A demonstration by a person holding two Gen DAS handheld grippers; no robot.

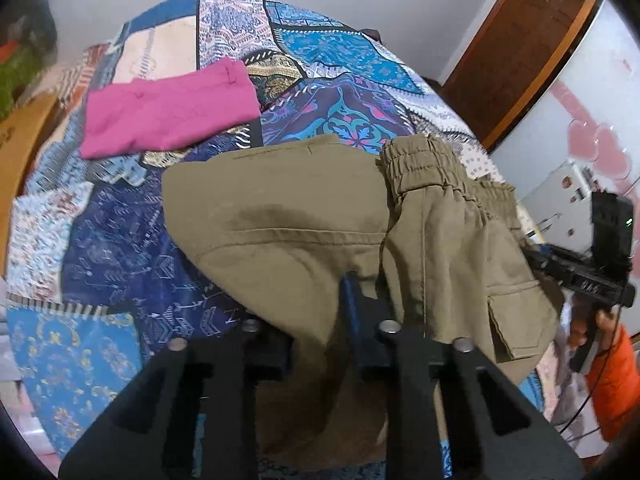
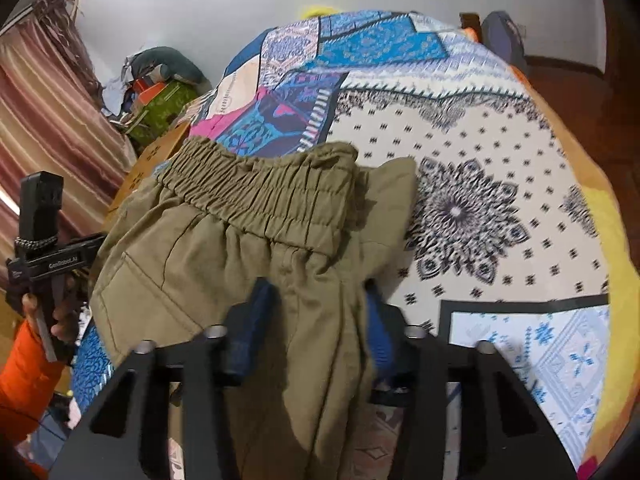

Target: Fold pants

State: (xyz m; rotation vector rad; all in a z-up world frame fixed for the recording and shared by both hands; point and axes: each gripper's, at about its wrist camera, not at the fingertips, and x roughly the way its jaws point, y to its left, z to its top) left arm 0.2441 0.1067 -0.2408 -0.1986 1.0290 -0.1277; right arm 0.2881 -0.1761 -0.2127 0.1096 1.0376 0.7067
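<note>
Olive-khaki cargo pants (image 1: 304, 224) lie partly folded on the patchwork bedspread (image 1: 120, 248), with the elastic waistband (image 1: 424, 168) bunched at the right and a flap pocket (image 1: 516, 320) hanging near the edge. My left gripper (image 1: 348, 312) is shut on the pants fabric near the front fold. In the right wrist view the waistband (image 2: 260, 196) runs across the middle, and my right gripper (image 2: 316, 320) is shut on a gathered bunch of the pants (image 2: 312, 320) just below it. Each gripper's body shows in the other's view, the right one (image 1: 592, 272) and the left one (image 2: 44, 256).
A folded pink garment (image 1: 168, 112) lies on the bedspread at the back left. A wooden door (image 1: 520, 52) and a white fridge (image 1: 580, 140) stand to the right. A striped curtain (image 2: 44, 120) and piled clutter (image 2: 160, 92) are at the left. The bed's yellow edge (image 2: 620, 272) is at the right.
</note>
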